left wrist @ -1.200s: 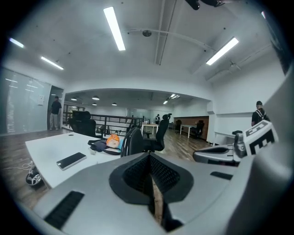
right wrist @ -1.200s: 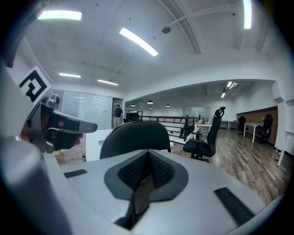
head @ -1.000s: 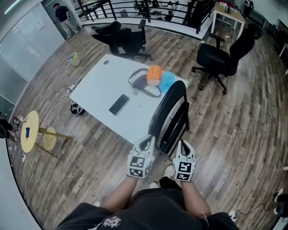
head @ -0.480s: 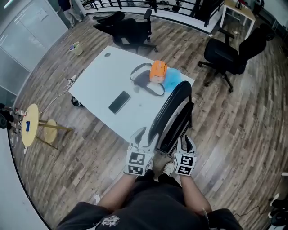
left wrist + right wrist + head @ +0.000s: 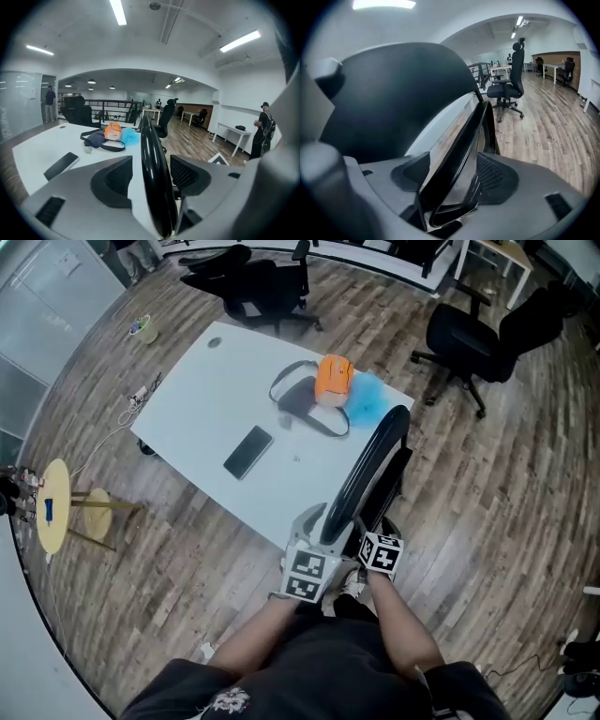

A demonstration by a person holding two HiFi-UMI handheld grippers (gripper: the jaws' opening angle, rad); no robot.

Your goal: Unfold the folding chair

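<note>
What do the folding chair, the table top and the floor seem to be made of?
Folding chair: glossy black, likely hard plastic; a light streak shines along its edge. Table top: smooth matt white, perhaps laminate. Floor: wood-look planks, grain visible.

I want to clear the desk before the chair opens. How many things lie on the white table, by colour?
Black or dark: 2, flat black rectangular phone and dark strapped fabric bag
Orange: 1, rounded orange object
Blue: 1, fluffy light-blue item
Pale: 1, tiny item beside the bag
Total: 5
</note>
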